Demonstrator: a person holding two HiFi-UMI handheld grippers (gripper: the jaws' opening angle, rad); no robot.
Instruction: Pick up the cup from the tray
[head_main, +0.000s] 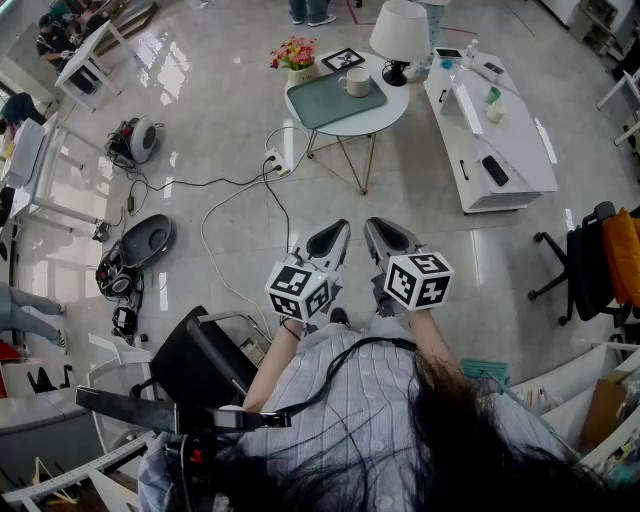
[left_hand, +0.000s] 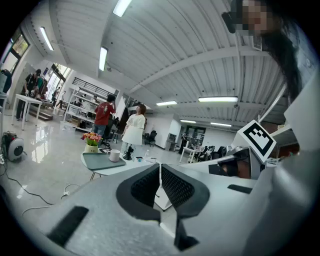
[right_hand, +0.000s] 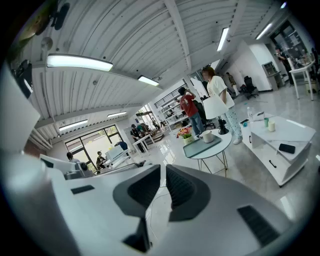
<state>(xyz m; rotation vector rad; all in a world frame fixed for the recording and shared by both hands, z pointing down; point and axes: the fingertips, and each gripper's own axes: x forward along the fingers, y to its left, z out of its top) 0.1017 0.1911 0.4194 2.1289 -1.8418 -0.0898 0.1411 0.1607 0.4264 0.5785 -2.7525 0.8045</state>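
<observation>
A white cup (head_main: 357, 82) stands on the grey-green tray (head_main: 318, 106) on a round table (head_main: 396, 104). The left gripper (head_main: 338, 232) and right gripper (head_main: 378, 230) are both closed and empty, well apart from it.

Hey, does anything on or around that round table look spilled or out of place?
Nothing spilled: the cup stands upright on the tray. Only oddity: a power strip and loose cables lie on the floor beside the table's legs.

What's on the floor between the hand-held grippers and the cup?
Head view: mostly bare floor, plus cables and a power strip by the table with the cup.
</observation>
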